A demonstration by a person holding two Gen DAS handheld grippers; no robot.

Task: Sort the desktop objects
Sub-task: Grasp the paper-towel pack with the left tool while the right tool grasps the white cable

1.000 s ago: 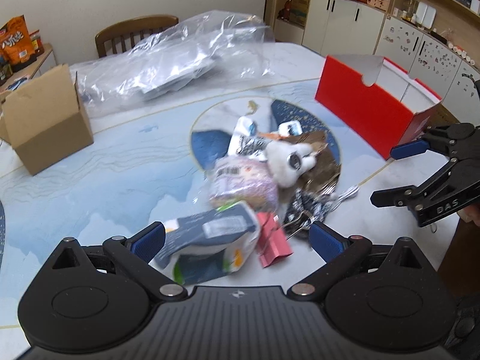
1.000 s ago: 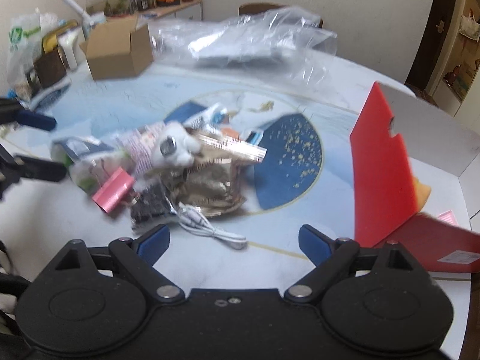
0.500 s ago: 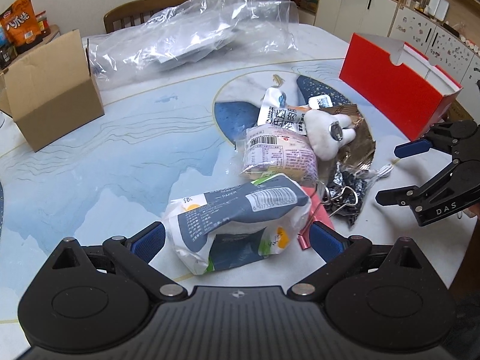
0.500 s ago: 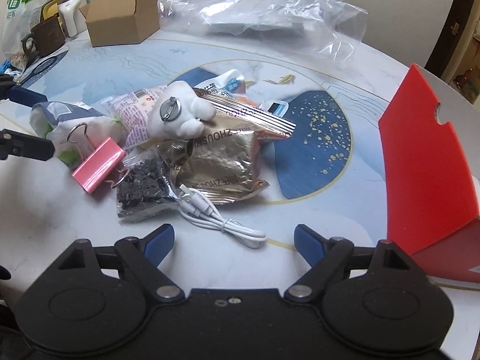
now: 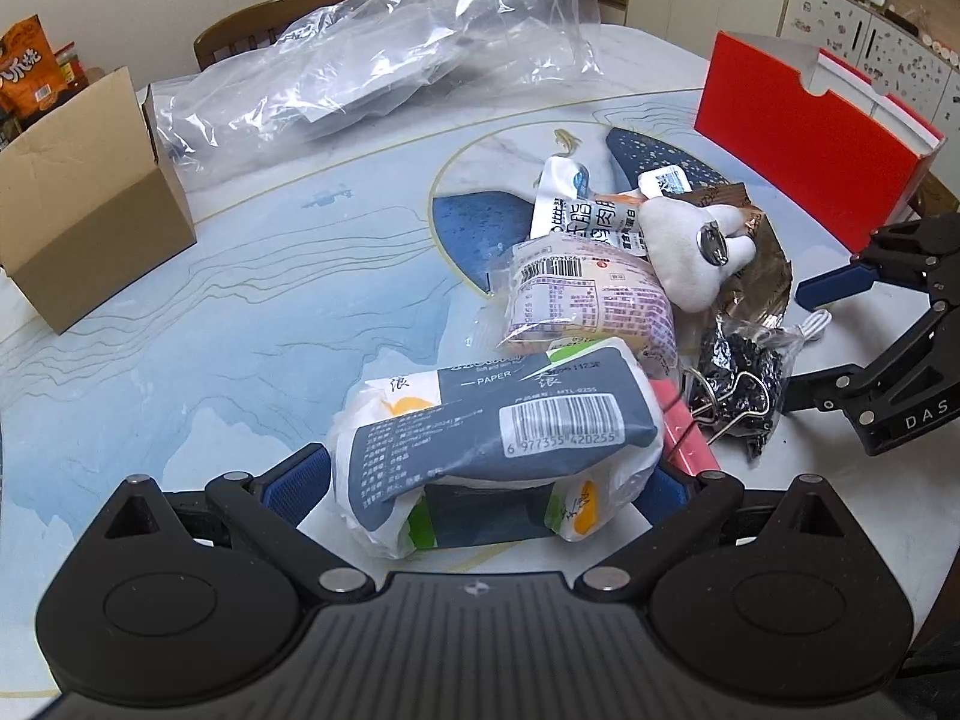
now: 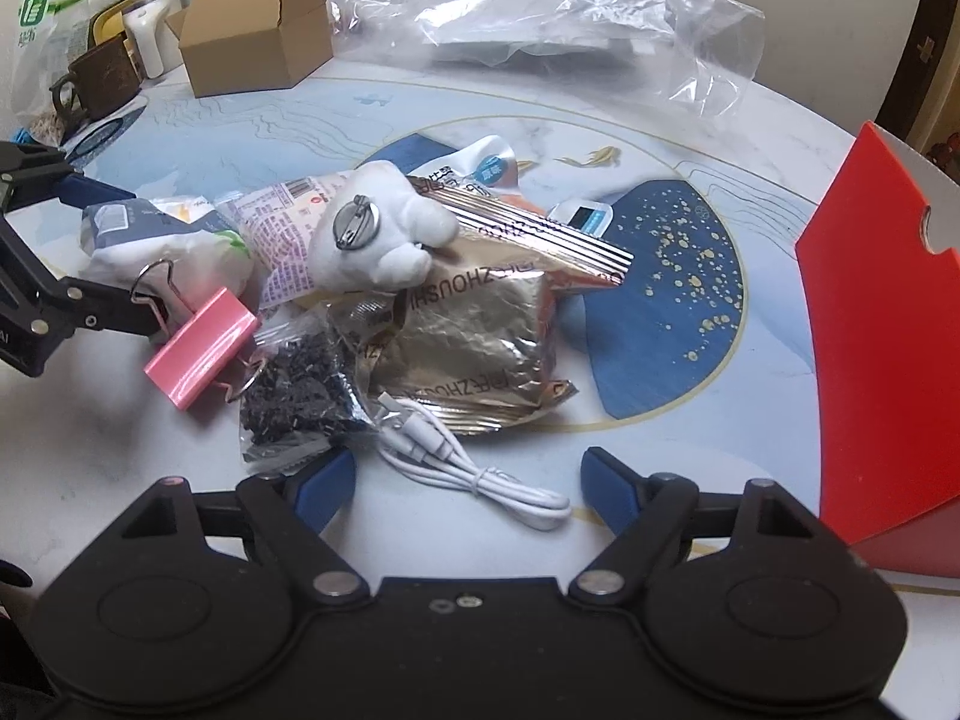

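A pile of objects lies mid-table. My left gripper (image 5: 480, 483) is open with its fingers on either side of a tissue pack (image 5: 492, 438), which also shows in the right wrist view (image 6: 162, 234). Behind it lie a pink snack packet (image 5: 588, 300), a white plush badge (image 5: 696, 252), a pink binder clip (image 6: 204, 348), a bag of black bits (image 6: 300, 408) and a gold foil packet (image 6: 474, 348). My right gripper (image 6: 465, 480) is open over a white cable (image 6: 474, 468); it also shows in the left wrist view (image 5: 804, 342).
A red open box (image 5: 804, 144) stands at the right, also seen in the right wrist view (image 6: 888, 324). A cardboard box (image 5: 78, 198) stands at the left. A crumpled clear plastic bag (image 5: 372, 60) lies at the back. A chair (image 5: 270, 24) is behind the table.
Both grippers have moved forward toward the pile. The left one's open fingers now flank the tissue pack; the right one's fingers now straddle the white cable.
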